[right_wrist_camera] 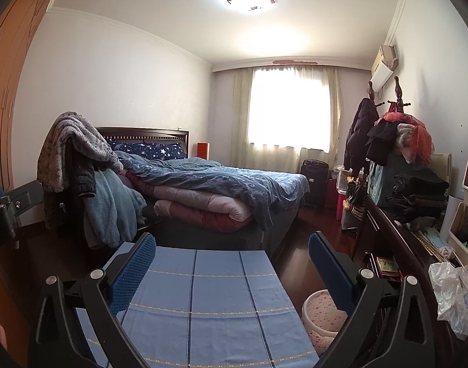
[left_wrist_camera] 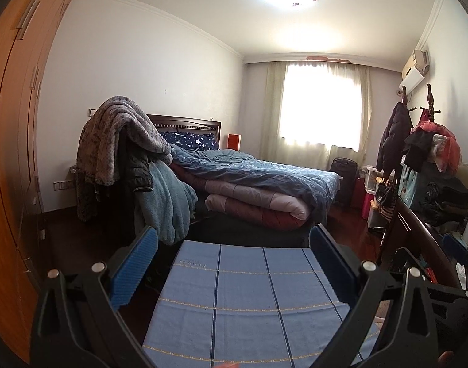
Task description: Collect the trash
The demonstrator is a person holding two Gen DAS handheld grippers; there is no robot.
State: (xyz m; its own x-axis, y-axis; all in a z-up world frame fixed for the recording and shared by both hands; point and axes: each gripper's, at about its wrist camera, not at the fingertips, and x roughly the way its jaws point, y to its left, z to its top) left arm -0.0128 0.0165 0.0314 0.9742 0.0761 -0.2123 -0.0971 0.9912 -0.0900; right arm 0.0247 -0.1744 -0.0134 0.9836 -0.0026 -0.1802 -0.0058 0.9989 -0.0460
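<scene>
left gripper (left_wrist_camera: pixel 234 263): wide open, holds nothing. Blue pads far apart, up in the air over the blue cloth.
right gripper (right_wrist_camera: pixel 232 263): wide open too, holds nothing, touches nothing. Left pad is over the cloth's left side, right pad is past its right edge.
tabletop (right_wrist_camera: pixel 203 300): covered w/ a blue checked cloth, dark lines + thin yellow lines. Sits right under both grippers, its far edge faces the bed.
trash: crumpled clear plastic bag (right_wrist_camera: pixel 454 300), on the dark shelf unit by the right wall, near its front end. Well apart from the right gripper, off to its right.
bin: small round basket (right_wrist_camera: pixel 321 319) w/ pink dotted lining, on the floor just beside the tabletop's right edge, partly behind the right gripper's right finger.
bed (left_wrist_camera: pixel 258 181): past the tabletop's far edge, messy blue quilt + folded pink one.
chair pile (left_wrist_camera: pixel 120 153): grey blanket + blue robe, at the bed's left front corner.
other: window (right_wrist_camera: pixel 289 107) bright at the back, coats (right_wrist_camera: pixel 359 135) on a rack at right.
</scene>
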